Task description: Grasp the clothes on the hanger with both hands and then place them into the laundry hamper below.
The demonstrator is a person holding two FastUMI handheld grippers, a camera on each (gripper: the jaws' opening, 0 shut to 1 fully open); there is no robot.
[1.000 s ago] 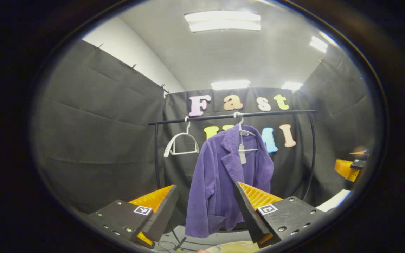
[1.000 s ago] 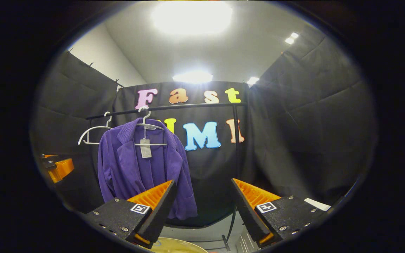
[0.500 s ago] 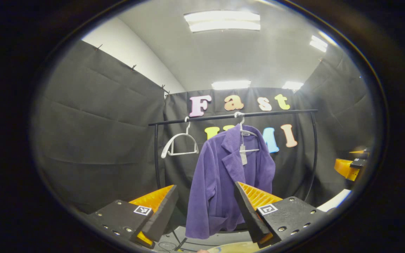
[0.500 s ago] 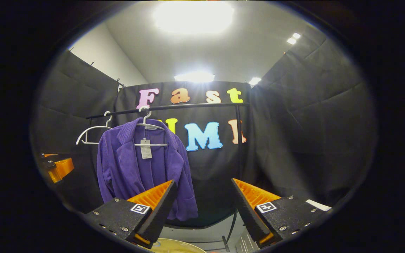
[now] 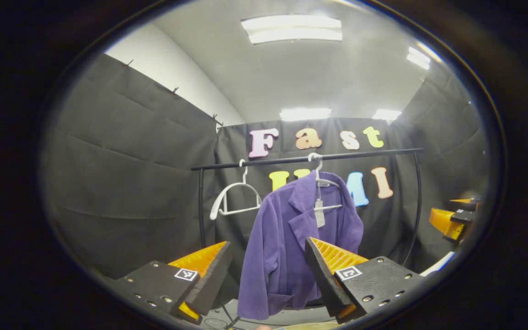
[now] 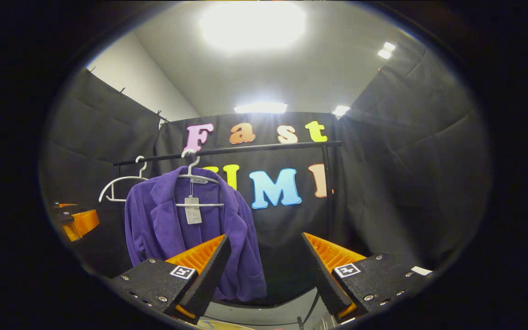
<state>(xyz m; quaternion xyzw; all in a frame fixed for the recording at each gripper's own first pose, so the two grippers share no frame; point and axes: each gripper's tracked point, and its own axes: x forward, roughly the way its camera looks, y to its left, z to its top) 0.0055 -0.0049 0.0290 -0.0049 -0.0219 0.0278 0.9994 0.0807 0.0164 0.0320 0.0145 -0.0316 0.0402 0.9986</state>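
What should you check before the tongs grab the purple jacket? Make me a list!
1. Jacket hanging on its hanger: ok.
2. Left tongs open: ok.
3. Right tongs open: ok.
4. Left tongs aimed at jacket: ok, it shows between the fingers.
5. Right tongs aimed at jacket: not ok, it hangs off to their left.
6. Hamper underneath: cannot tell.

One purple jacket (image 5: 291, 243), two white hangers (image 5: 234, 199), one black rail (image 5: 305, 158), two grippers (image 5: 268, 275).
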